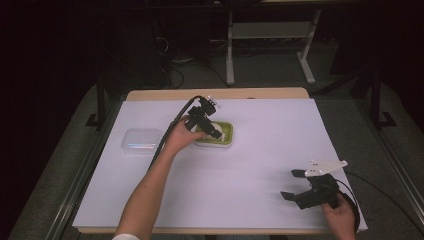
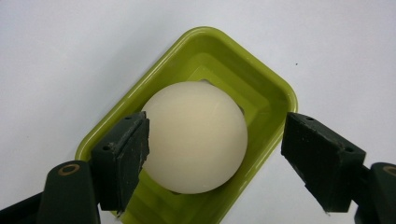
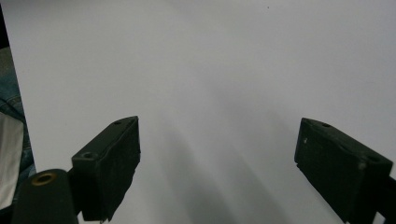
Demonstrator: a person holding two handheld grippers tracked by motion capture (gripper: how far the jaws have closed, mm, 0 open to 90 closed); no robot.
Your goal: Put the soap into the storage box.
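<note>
Left claw (image 2: 215, 154) jaws spread around cream ball (image 2: 196, 137) in green tray (image 2: 275, 93); one pad touches ball, other has a gap, tray walls close on both sides. Clear lidded box (image 1: 141, 140) just left of tray. Right claw (image 1: 296, 185) wide apart over bare white sheet (image 1: 260, 160) on desk, open room between it and tray.

One cream ball (image 2: 195, 137); one green tray (image 2: 273, 95); one clear lidded box (image 1: 141, 140); two grippers.
</note>
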